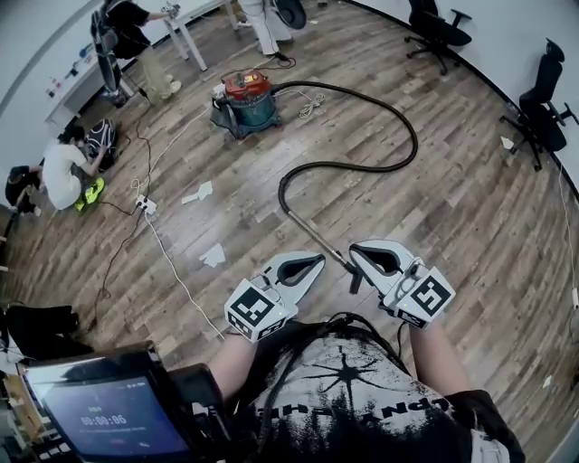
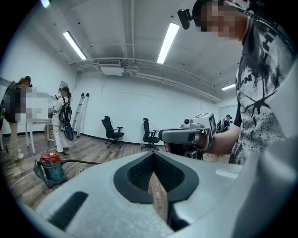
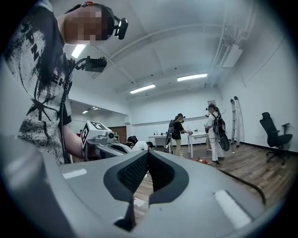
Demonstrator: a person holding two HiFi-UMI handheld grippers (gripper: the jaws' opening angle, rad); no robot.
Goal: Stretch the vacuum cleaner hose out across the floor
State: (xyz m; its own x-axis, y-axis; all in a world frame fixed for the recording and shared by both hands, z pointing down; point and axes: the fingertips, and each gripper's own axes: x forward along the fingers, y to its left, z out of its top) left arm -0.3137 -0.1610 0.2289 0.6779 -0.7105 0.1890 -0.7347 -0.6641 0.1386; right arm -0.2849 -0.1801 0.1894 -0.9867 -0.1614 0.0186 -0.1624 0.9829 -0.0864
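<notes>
**Desk:** Where does the hose lie?

**Photographer:** The black vacuum cleaner hose lies in a loose loop on the wooden floor. It leaves the red-topped vacuum cleaner on the 3 o'clock side, sweeps out towards 1 o'clock of the person, then doubles back to 12 o'clock. There it joins a thin rigid wand, which slants down towards 5 o'clock. The wand ends between the two grippers, close under the right one's tip. Whether it touches that tip cannot be told.

**Desk:** And the grippers?

**Photographer:** The left gripper sits at 7 o'clock of the wand's near end and the right gripper just beside it at 3 o'clock. Their tips point at each other. Both pairs of jaws are pressed together with nothing between them. Each gripper's own view shows only a sliver of floor through the seam.

**Desk:** What is around them?

**Photographer:** A white power strip lies at 10 o'clock with its cable trailing, and scraps of paper lie at 9 o'clock. A person crouches by the far-left wall. A white surface stands at 11 o'clock beyond the vacuum cleaner. There are office chairs at 1 o'clock and 2 o'clock. A lit screen is at 8 o'clock, near the person's waist.
</notes>
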